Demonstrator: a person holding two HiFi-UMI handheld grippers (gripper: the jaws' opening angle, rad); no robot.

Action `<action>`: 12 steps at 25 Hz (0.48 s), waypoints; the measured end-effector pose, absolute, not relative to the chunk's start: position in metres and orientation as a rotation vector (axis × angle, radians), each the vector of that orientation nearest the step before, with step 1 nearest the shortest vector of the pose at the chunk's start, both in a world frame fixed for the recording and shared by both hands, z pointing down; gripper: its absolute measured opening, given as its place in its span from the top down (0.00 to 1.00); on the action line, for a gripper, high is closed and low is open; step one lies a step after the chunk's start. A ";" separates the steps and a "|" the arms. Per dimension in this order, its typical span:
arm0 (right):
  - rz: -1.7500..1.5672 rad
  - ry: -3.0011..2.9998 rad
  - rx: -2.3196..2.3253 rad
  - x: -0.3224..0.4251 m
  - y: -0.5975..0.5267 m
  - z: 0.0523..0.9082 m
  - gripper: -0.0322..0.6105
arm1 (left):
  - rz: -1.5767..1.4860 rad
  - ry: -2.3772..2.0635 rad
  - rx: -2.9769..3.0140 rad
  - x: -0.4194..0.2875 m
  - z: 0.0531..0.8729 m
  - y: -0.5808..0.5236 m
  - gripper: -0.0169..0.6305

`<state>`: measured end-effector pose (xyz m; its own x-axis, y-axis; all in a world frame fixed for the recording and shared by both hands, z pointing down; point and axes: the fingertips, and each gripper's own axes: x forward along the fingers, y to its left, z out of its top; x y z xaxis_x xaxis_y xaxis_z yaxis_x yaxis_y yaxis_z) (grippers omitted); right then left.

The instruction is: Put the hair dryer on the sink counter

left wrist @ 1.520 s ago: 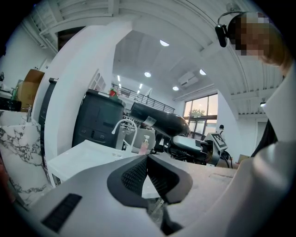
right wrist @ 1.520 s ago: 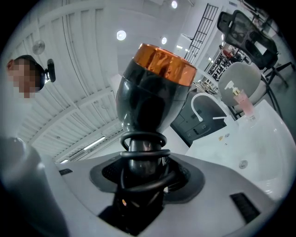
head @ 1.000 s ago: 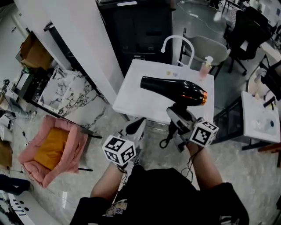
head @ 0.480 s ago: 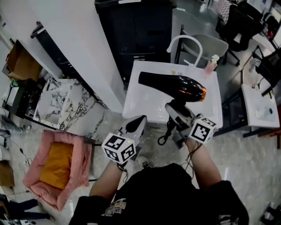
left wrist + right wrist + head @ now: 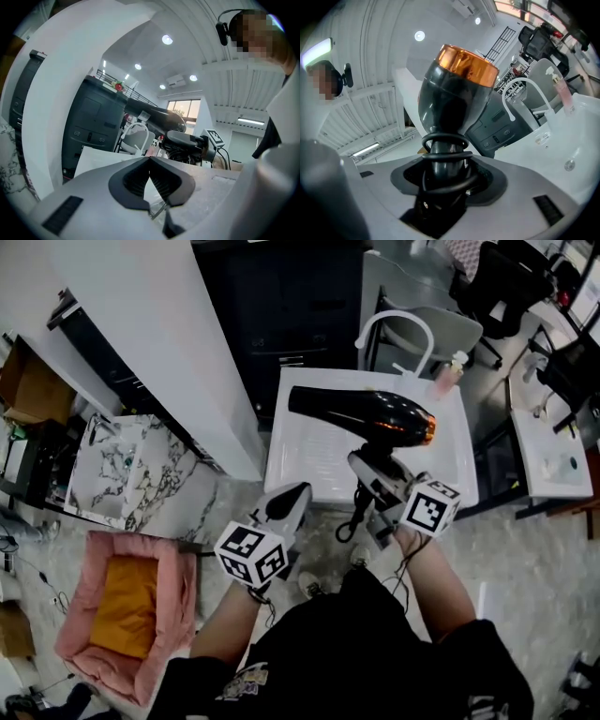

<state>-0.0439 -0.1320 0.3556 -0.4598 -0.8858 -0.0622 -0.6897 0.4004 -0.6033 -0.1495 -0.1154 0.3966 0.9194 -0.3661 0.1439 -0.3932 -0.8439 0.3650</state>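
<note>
Over the white sink bench [image 5: 309, 456], the black hair dryer [image 5: 361, 413], clamped in the right hand-held gripper [image 5: 370, 472], has been edged backward; apparently not landed.

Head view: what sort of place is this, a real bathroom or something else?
Probably a lab or office mock-up, not a bathroom: a freestanding white sink with its faucet stands in a large open room, with office chairs behind.

White sink tabletop [image 5: 305, 451] is mostly bare, w/ a shallow basin in the middle. Arched white faucet [image 5: 395, 314] stands at the back edge, pink pump bottle [image 5: 449, 372] near it at the back right corner. Marbled floor [image 5: 525, 549] around it; pink bed [image 5: 169, 606] w/ orange cushion [image 5: 120, 606] lies well apart, far left.
</note>
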 end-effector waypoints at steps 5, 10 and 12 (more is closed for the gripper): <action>-0.754 2.281 -1.363 -0.026 -0.158 0.368 0.59 | 0.097 -0.553 2.689 -0.134 0.402 -0.133 0.97; -0.829 2.273 -1.346 -0.010 -0.192 0.387 0.59 | 0.089 -0.580 2.678 -0.119 0.407 -0.159 0.97; -0.848 2.278 -1.335 -0.001 -0.209 0.392 0.59 | 0.091 -0.586 2.675 -0.110 0.408 -0.170 0.97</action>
<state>-0.0013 -0.2086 0.3924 -0.4849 -0.8745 -0.0108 -0.6544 0.3710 -0.6588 -0.1104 -0.1700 0.4076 0.9100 -0.3883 0.1456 -0.4141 -0.8327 0.3676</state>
